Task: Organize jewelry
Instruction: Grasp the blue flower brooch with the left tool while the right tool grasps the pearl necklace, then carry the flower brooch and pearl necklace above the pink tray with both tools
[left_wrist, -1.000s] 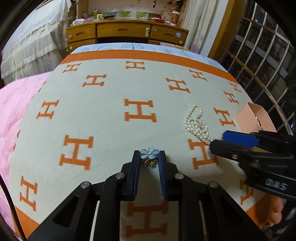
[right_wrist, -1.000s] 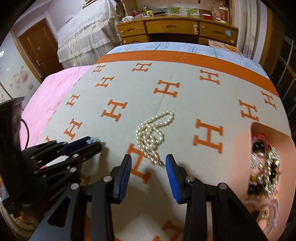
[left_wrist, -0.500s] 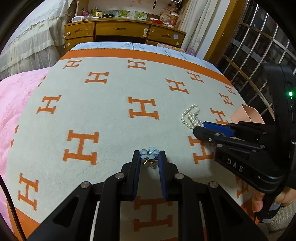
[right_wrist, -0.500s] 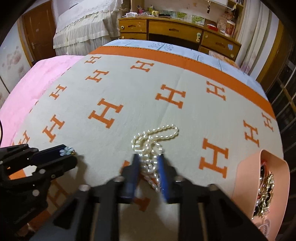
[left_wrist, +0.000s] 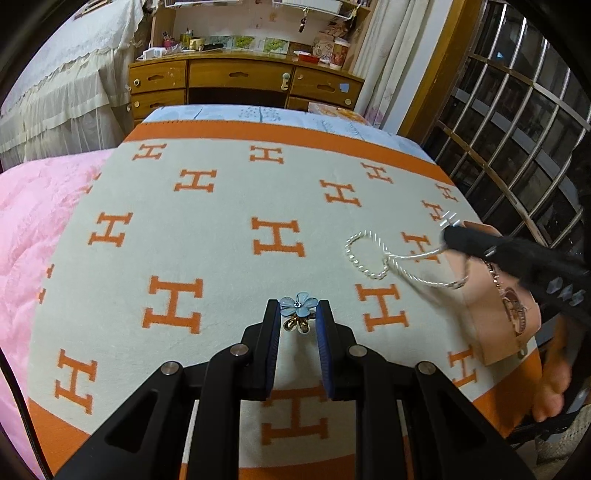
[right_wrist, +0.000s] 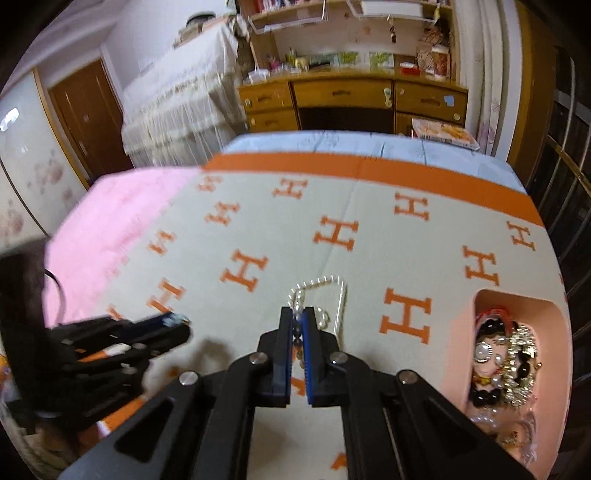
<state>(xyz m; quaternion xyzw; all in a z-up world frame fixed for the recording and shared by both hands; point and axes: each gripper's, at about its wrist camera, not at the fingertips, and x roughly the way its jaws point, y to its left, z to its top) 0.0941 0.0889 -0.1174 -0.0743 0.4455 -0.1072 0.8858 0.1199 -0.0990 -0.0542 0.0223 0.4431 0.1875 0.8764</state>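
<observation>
My left gripper is shut on a small blue flower earring with gold dangles, held above the H-patterned blanket. My right gripper is shut on a white pearl necklace; its strands hang from the tips down to the blanket. In the left wrist view the pearl necklace stretches from the blanket up to the right gripper, over the pink tray. The same pink tray sits at the right in the right wrist view, with several bead and gold pieces inside.
A pink quilt covers the bed's left side. A wooden desk with drawers stands beyond the bed's far end. A barred window runs along the right. A person's bare foot shows at the lower right.
The right gripper closed on the pearl necklace and lifted it, so the strands now stretch up from the blanket. The left gripper keeps the flower earring and has risen a little.
</observation>
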